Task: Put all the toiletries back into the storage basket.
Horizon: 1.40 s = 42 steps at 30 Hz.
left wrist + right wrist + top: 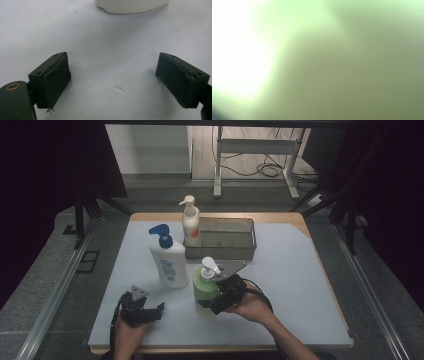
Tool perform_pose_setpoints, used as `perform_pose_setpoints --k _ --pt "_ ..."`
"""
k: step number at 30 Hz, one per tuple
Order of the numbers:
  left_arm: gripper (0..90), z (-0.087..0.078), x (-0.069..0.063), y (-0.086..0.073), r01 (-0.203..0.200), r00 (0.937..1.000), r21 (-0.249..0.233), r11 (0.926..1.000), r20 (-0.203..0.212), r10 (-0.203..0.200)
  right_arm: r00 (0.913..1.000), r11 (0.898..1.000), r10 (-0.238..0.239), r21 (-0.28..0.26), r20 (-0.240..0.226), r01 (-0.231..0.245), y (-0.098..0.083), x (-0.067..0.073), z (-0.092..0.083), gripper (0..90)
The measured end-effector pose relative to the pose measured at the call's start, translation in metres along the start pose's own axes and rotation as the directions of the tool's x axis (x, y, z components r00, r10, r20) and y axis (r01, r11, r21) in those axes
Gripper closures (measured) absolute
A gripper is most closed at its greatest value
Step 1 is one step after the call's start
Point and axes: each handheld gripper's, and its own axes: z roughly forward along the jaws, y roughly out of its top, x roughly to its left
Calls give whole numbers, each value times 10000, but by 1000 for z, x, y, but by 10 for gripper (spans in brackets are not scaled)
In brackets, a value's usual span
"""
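right tongs (214, 301) around green bottle (204, 287)

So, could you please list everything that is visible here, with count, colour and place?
green pump bottle: 1, pale green with white pump, front centre of the mat, at the right gripper
white pump bottle: 1, white with blue pump, left of the green one
cream pump bottle: 1, cream white, beside the tray's left end
tray: 1, grey metal, back centre of the mat
mat: 1, white, covers the table
left gripper: 1, black, front left, jaws open, nothing between them
right gripper: 1, black, against the green pump bottle; grip unclear
hands: 2, at the bottom edge
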Motion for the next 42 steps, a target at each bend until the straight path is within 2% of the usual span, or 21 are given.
perform_pose_setpoints --k 7,22,25,30,42 --pt "117 0 0 0 1 10000 -4 10000 2 -1 9998 9998 -194 -52 21 194 2 1 0 116" --pt "117 0 0 0 7 10000 -12 10000 8 -7 9990 9996 -186 232 417 177 7 6 -1 123" --pt "117 0 0 0 4 10000 -17 10000 -4 -4 9992 9999 -34 112 395 29 9 3 -3 123" --pt "117 0 0 0 4 10000 -12 10000 1 -4 9978 9998 216 13 627 -218 11 -2 -8 123" --pt "117 0 0 0 17 10000 -24 10000 4 -17 9885 9968 795 -161 1288 -781 13 -16 -17 123"
